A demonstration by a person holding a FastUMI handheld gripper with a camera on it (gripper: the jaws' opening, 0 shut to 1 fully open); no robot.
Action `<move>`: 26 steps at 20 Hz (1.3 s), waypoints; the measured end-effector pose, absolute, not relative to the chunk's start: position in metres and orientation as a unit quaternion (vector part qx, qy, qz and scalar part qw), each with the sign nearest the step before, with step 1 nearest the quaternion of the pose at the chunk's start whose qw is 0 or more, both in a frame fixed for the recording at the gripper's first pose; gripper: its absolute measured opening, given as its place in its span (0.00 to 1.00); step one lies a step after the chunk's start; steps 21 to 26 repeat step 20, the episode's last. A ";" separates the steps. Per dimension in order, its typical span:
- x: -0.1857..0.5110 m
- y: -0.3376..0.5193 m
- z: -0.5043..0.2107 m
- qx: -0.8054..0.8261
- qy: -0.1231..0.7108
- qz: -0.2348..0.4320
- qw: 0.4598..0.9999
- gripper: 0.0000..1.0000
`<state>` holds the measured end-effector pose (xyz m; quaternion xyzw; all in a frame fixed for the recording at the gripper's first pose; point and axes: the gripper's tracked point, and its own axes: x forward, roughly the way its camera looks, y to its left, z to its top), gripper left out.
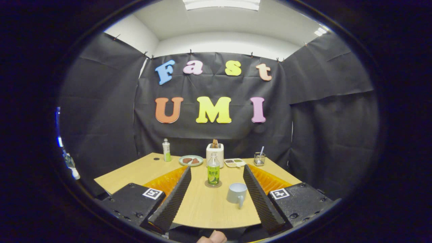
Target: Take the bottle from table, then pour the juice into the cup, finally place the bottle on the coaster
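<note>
Gripper [216, 199]: lower part of the frame, its two fingers spread wide apart over the near edge of the wooden table [209, 209], clasping nothing; a fingertip of the person's hand [212, 238] shows at bottom centre. Bottle [213, 171]: green label, upright on the round coaster [213, 184] at frame centre, ahead of and between the fingers; cup [237, 194], handle toward the viewer, stands just right of it and nearer. Far edge, left to right: a small bottle [166, 150], plate [191, 160], white toaster [215, 152] behind the green-label one, a shallow tray [235, 162], glass with a straw [259, 158].
</note>
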<state>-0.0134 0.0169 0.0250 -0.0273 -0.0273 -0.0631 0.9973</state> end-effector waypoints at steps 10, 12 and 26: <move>-0.044 0.013 0.007 -0.028 -0.036 -0.080 0.996 1.00; -0.042 0.014 0.002 -0.021 -0.033 -0.083 0.996 1.00; -0.036 0.038 -0.009 -0.039 -0.030 -0.079 0.996 1.00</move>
